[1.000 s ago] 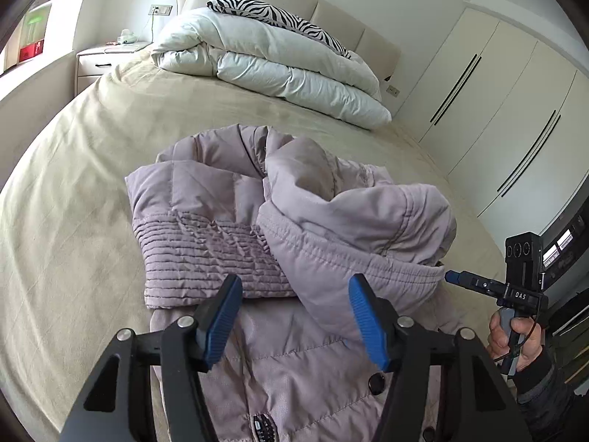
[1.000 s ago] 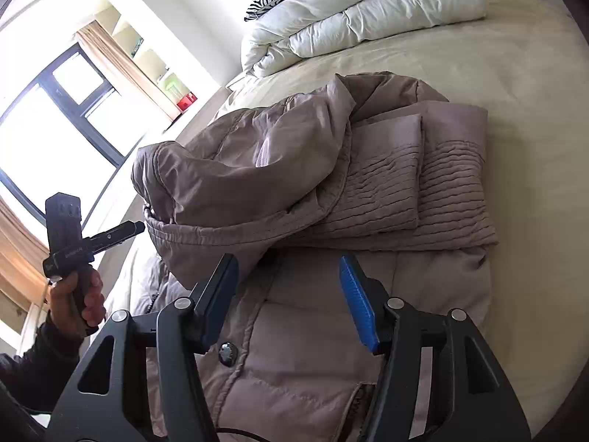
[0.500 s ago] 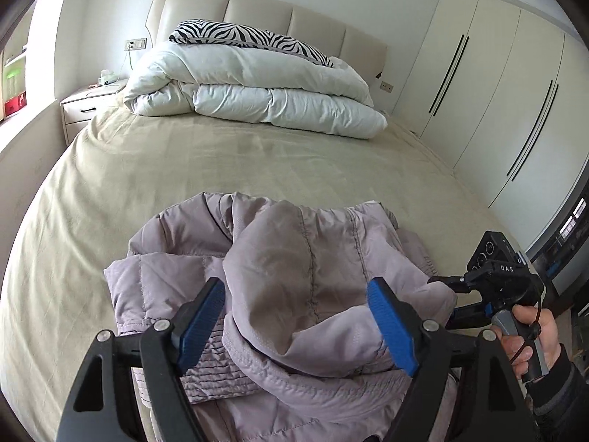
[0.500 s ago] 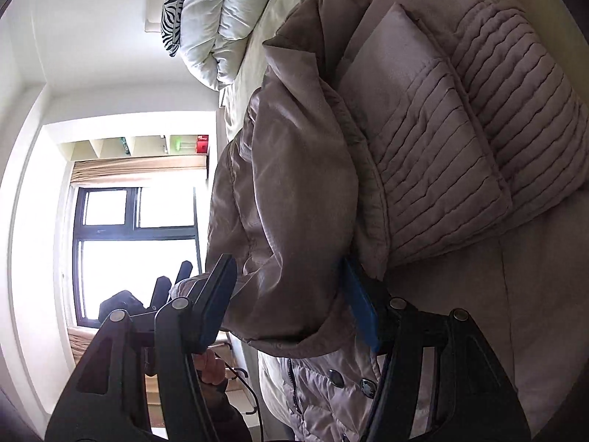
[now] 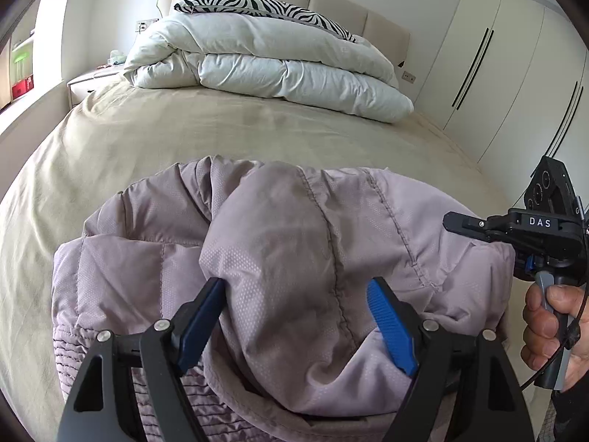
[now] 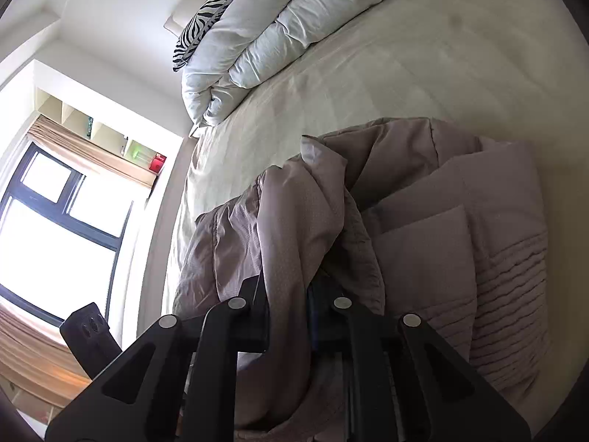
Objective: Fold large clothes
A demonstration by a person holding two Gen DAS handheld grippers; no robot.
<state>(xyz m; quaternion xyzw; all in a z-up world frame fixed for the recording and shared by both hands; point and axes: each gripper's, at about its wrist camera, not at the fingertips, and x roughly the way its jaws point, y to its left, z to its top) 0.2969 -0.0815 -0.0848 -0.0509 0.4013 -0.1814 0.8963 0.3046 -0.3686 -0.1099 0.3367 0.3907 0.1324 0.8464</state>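
A large mauve padded jacket (image 5: 279, 250) lies partly folded on the beige bed (image 5: 228, 129). My left gripper (image 5: 296, 316) is open, its blue pads (image 5: 390, 328) on either side of a raised fold of the jacket. My right gripper (image 6: 289, 305) is shut on the jacket's edge (image 6: 294, 243), with fabric draped over the jaws; it also shows at the right of the left wrist view (image 5: 475, 226). The jacket's ribbed hem (image 6: 511, 287) lies to the right.
A folded white duvet (image 5: 272, 62) with a zebra pillow (image 5: 265, 3) sits at the headboard. White wardrobes (image 5: 515, 73) stand right of the bed. A nightstand (image 5: 88, 84) and a window (image 6: 55, 221) are on the left side.
My right gripper has closed on the jacket's edge and tilted. My left gripper has moved forward so that the raised fold sits between its open jaws.
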